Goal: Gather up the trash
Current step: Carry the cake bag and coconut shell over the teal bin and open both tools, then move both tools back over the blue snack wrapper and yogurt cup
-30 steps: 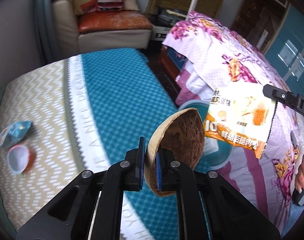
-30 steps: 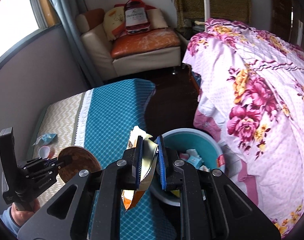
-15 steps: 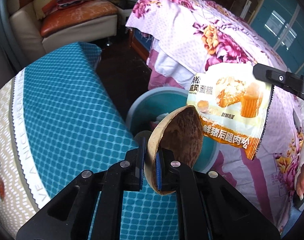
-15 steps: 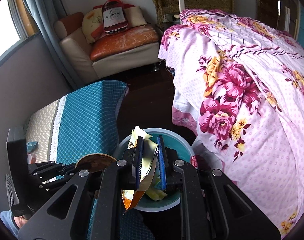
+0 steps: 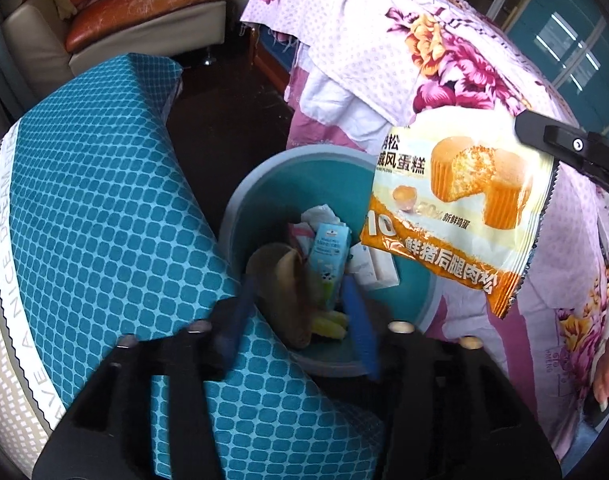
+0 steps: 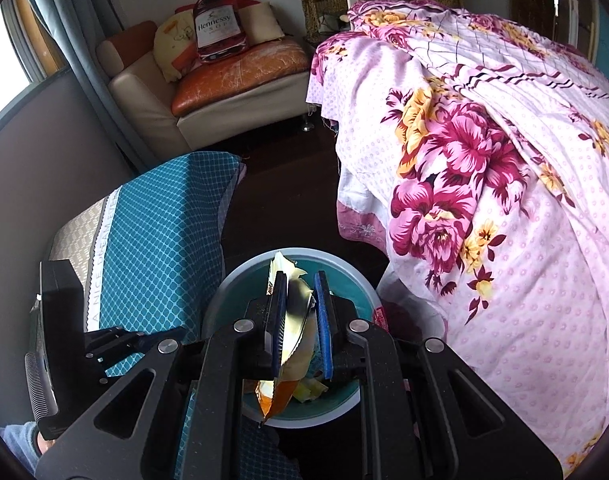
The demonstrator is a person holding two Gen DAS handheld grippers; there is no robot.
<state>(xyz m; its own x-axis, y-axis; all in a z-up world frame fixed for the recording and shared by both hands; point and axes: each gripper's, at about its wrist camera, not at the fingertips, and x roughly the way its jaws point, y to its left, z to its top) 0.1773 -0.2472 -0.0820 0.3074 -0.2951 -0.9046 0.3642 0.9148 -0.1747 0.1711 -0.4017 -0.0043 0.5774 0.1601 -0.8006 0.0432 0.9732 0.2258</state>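
In the left wrist view my left gripper (image 5: 298,284) hangs over the round teal trash bin (image 5: 260,184). Its jaws are opening, the blue pads (image 5: 358,320) blurred and spread apart. A brown half shell (image 5: 284,292) lies loose between them, down among the trash in the bin, with neither pad pressing on it. My right gripper (image 6: 300,320) is shut on a yellow-orange cake wrapper (image 6: 292,312) that dangles above the bin (image 6: 228,284). The same wrapper (image 5: 456,208) shows flat in the left wrist view, hung from the right gripper's black finger (image 5: 564,144).
The bin holds a small blue milk carton (image 5: 328,248), tissues and peels. A table with a teal checked cloth (image 5: 96,216) touches the bin's left side. A bed with a floral quilt (image 6: 484,168) stands to the right. A cream armchair (image 6: 224,92) stands beyond the dark floor.
Both grippers moved from over the table to above the bin. The left jaws went from shut on the brown shell to apart, and the shell has dropped toward the bin. The right grip is unchanged.
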